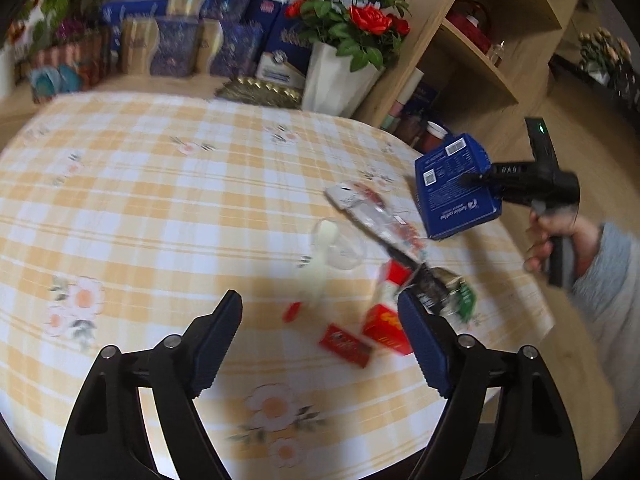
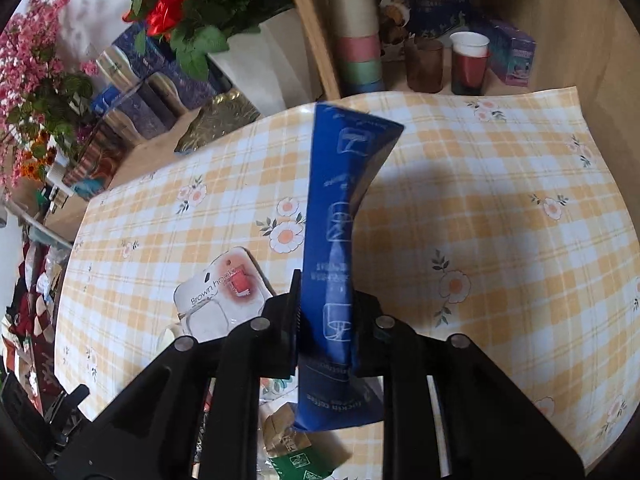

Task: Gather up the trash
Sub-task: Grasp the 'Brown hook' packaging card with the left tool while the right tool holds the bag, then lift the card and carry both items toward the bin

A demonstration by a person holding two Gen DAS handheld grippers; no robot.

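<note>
My right gripper [image 2: 326, 300] is shut on a flattened blue carton [image 2: 328, 240], held upright above the checked tablecloth [image 2: 480, 200]. In the left wrist view that blue carton [image 1: 456, 188] hangs in the right gripper [image 1: 480, 180] over the table's right side. My left gripper [image 1: 320, 320] stands open above the cloth, its pads touching nothing. Beneath it lie a red wrapper [image 1: 346, 346], a red carton [image 1: 386, 328] and a small red scrap [image 1: 292, 312]. Further off are a clear plastic cup [image 1: 340, 244], a "Brown hook" blister pack [image 1: 360, 204] and a green-brown packet [image 1: 452, 292].
A white vase of red roses [image 1: 340, 80] and stacked blue boxes [image 1: 180, 40] stand behind the table. A wooden shelf [image 1: 480, 60] with cups [image 2: 468, 64] stands at the far right. A hand in a grey sleeve [image 1: 560, 240] holds the right gripper.
</note>
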